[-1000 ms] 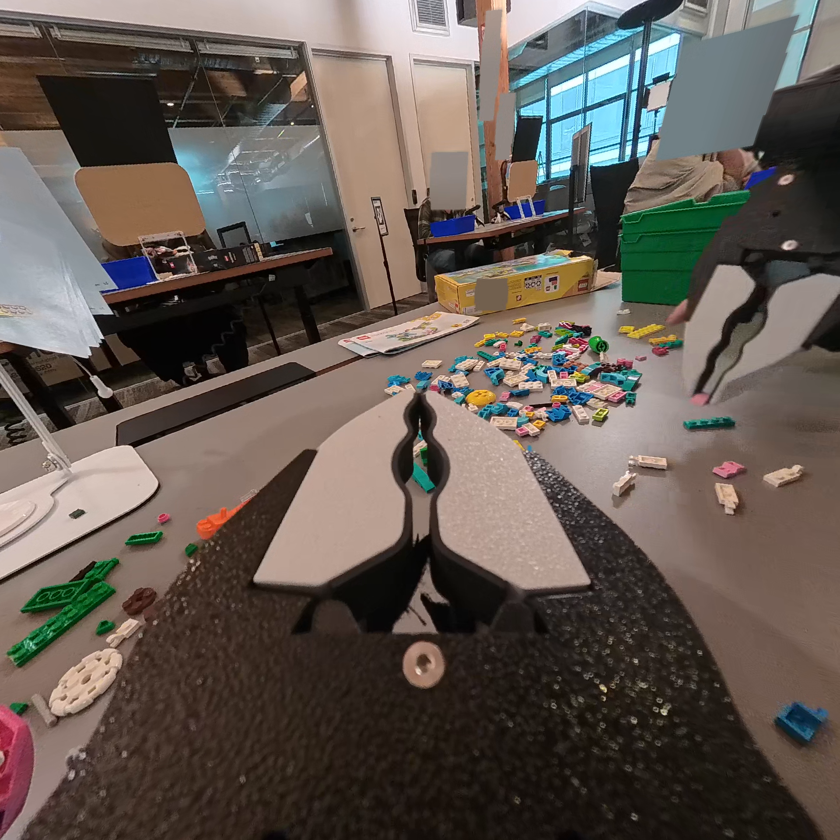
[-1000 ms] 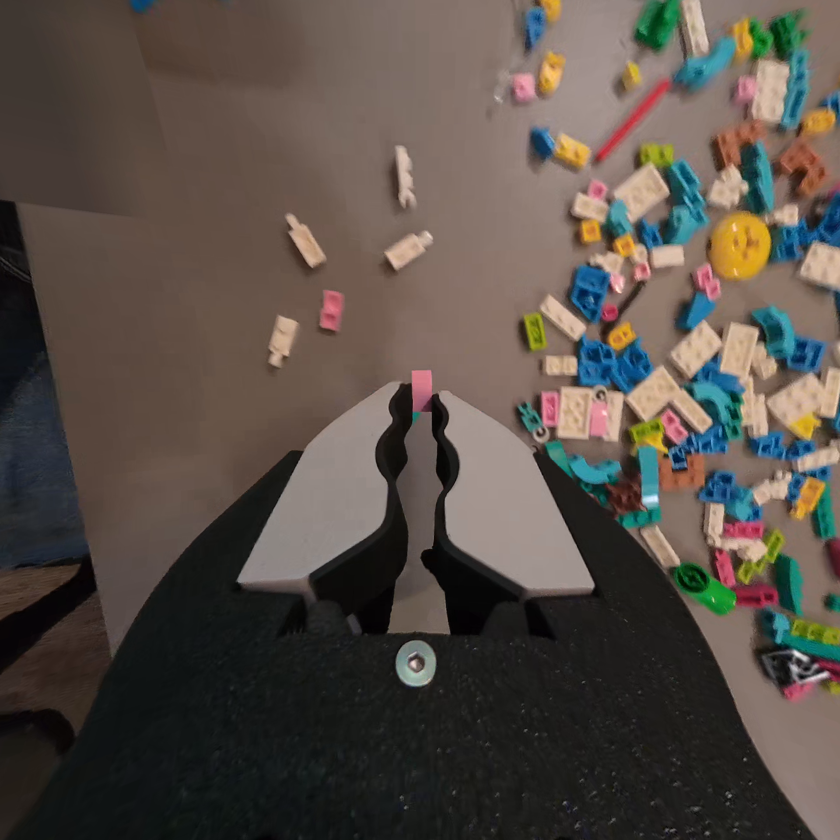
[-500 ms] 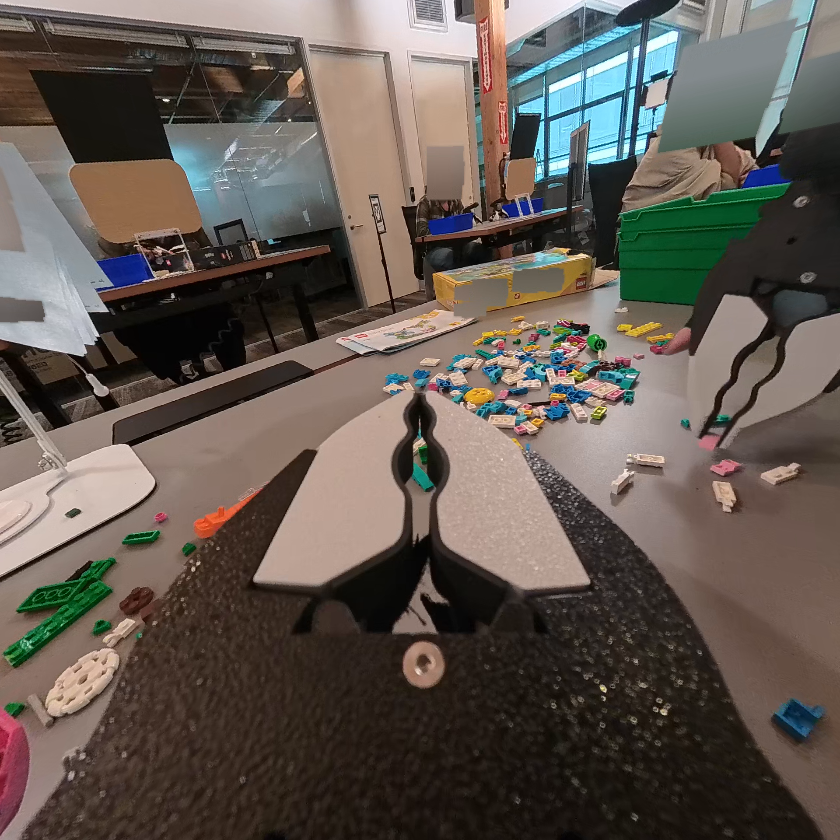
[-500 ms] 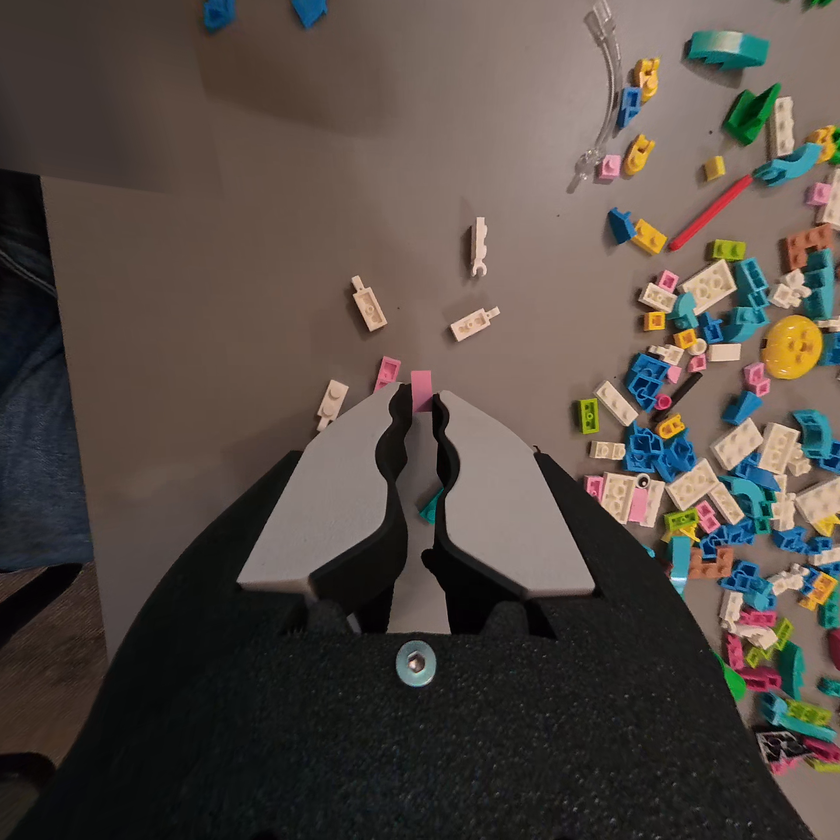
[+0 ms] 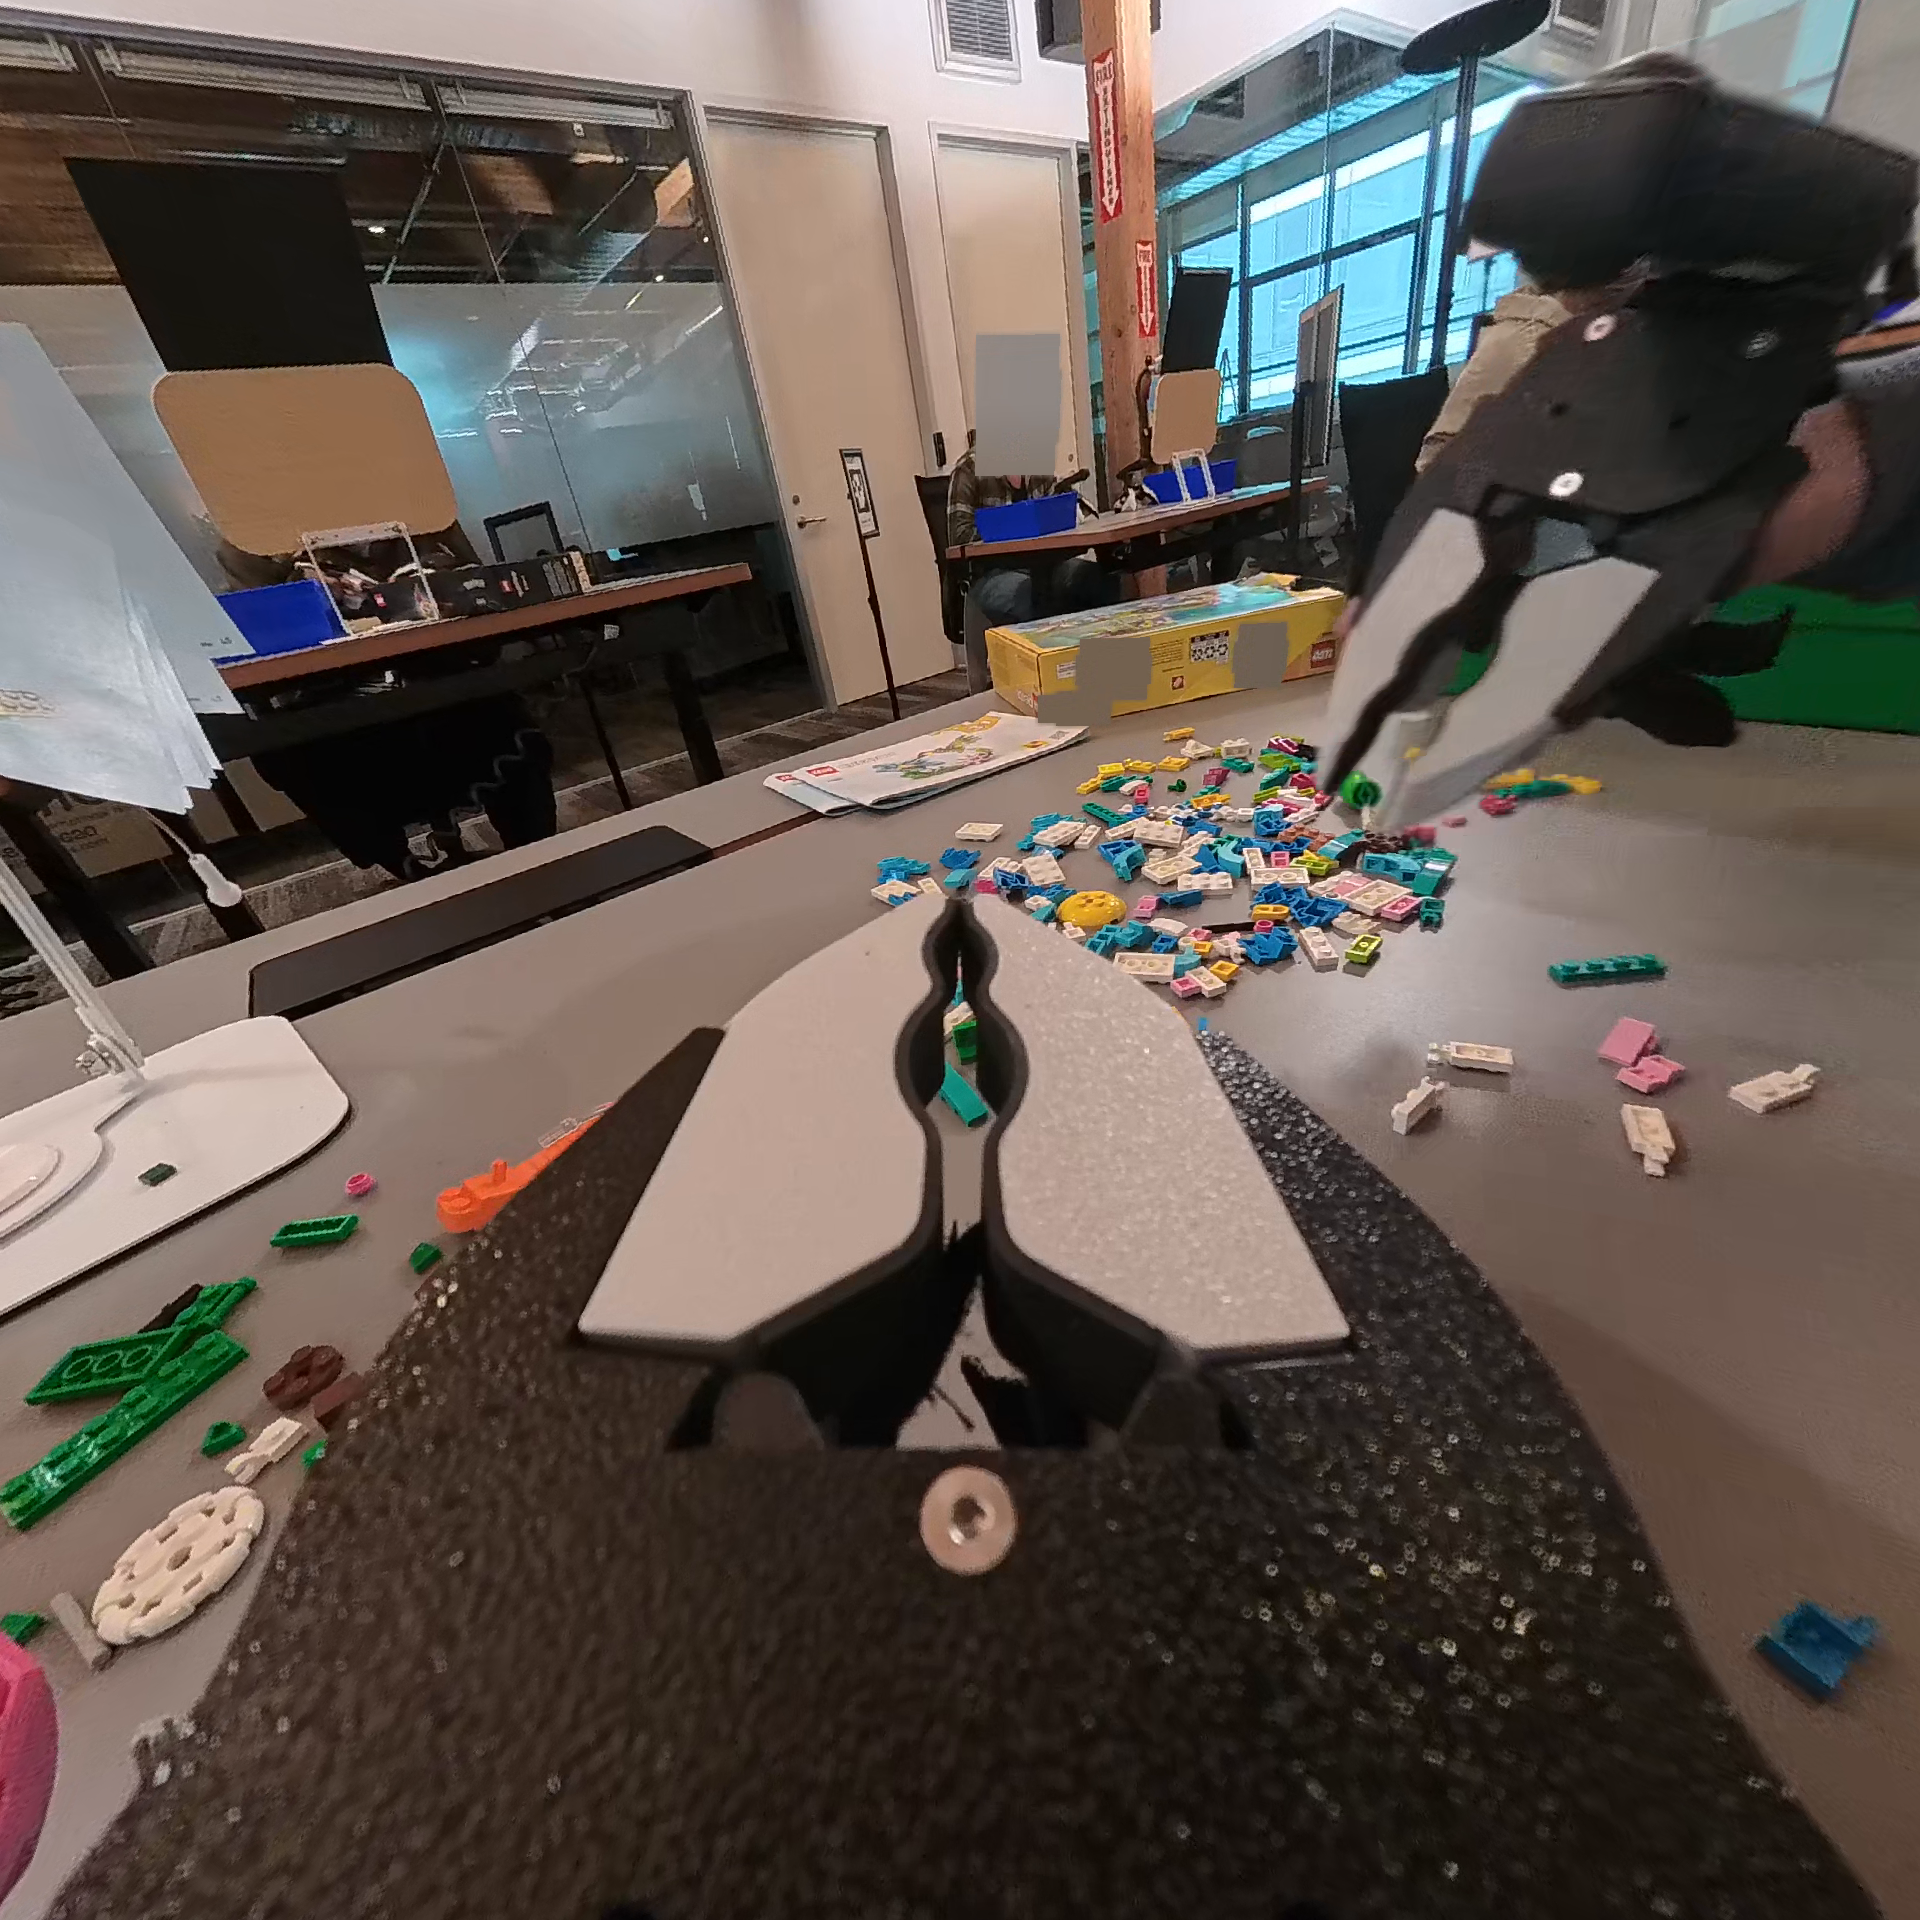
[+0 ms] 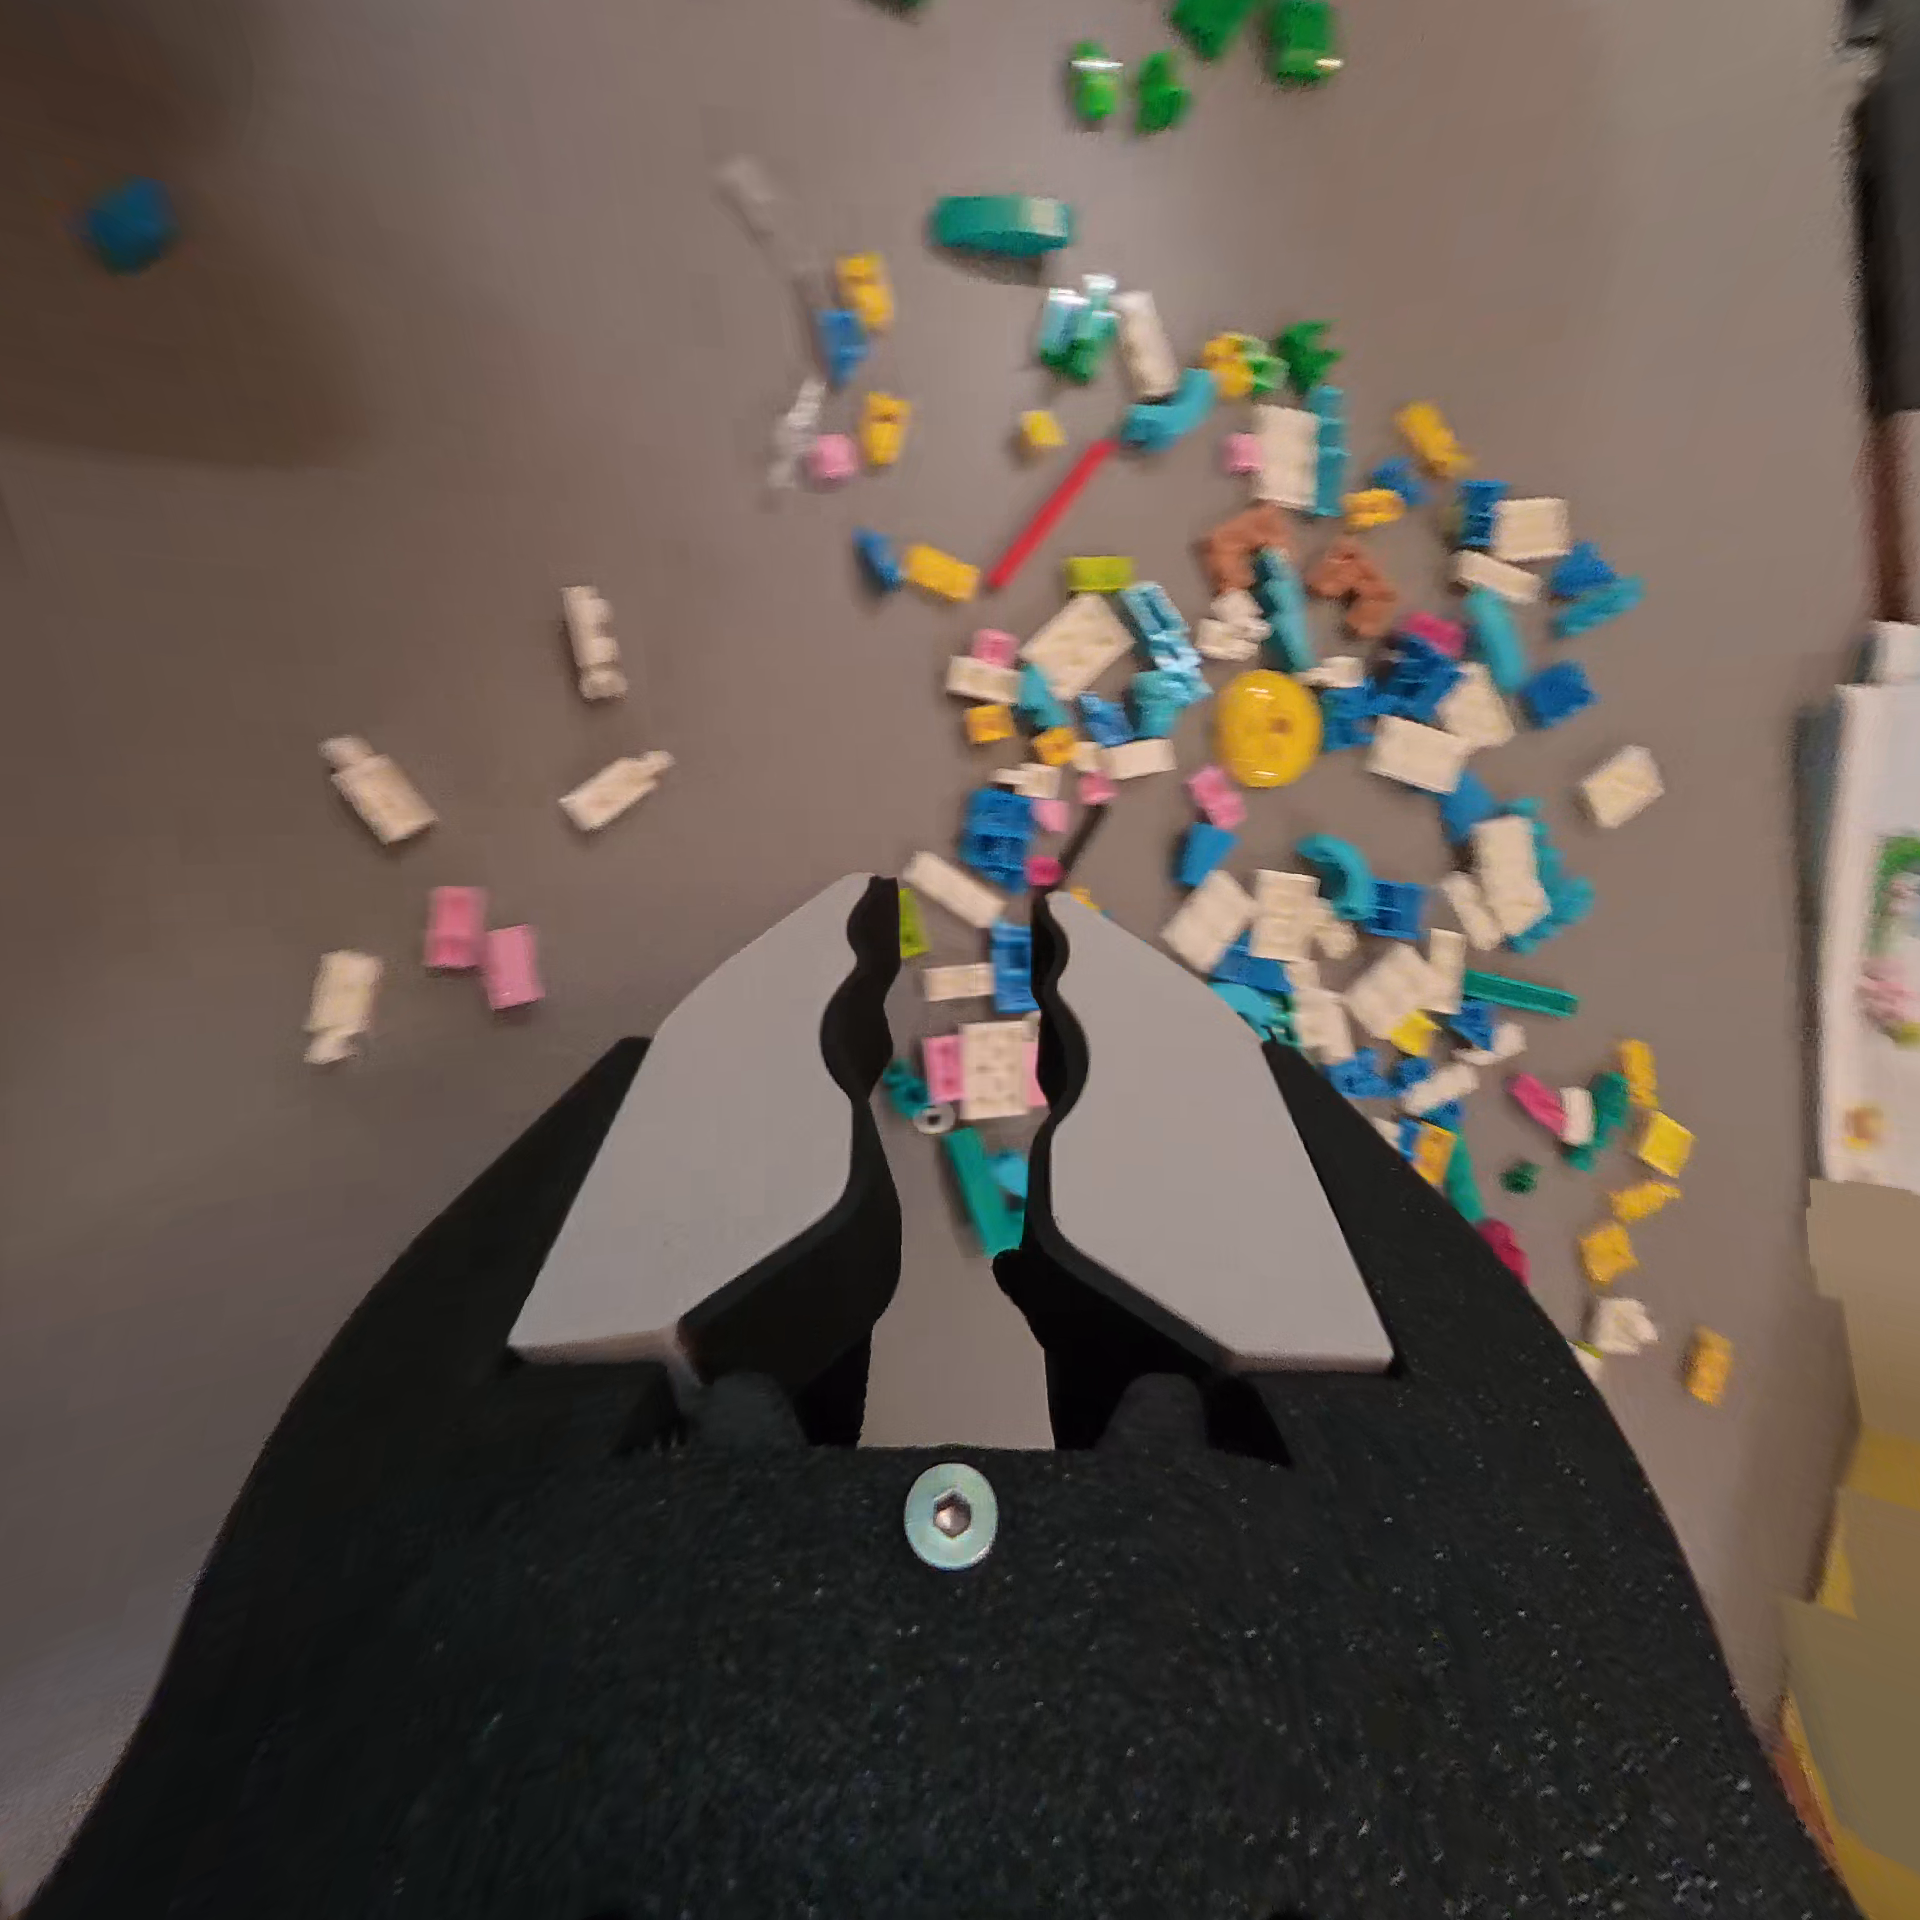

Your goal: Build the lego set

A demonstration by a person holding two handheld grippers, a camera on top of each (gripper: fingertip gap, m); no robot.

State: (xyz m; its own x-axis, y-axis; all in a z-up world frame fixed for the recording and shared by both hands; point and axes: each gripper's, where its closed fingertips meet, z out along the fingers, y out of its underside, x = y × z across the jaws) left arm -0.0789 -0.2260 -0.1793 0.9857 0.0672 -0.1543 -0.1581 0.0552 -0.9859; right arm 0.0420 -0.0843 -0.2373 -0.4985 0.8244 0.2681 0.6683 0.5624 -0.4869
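Observation:
My left gripper is shut and empty, low over the grey table, pointing at the pile of small coloured bricks. My right gripper is open and empty above the near edge of that pile. It also shows in the left wrist view, raised over the pile's far side. Two pink plates lie side by side on the table left of the right gripper, and they show in the left wrist view. Several white clip pieces lie around them.
A yellow set box, an instruction booklet and a green bin stand behind the pile. A white lamp base, green plates, a white round piece and an orange piece lie to the left. The grippers' ends are close to 20 cm from one another. Measured from the fingertips, the white round piece is 20 cm or so from the left gripper and 35 cm from the right.
My right gripper has let go of the pink piece beside the other pink plate, opened, and moved up and across to the brick pile. The left gripper has stayed still.

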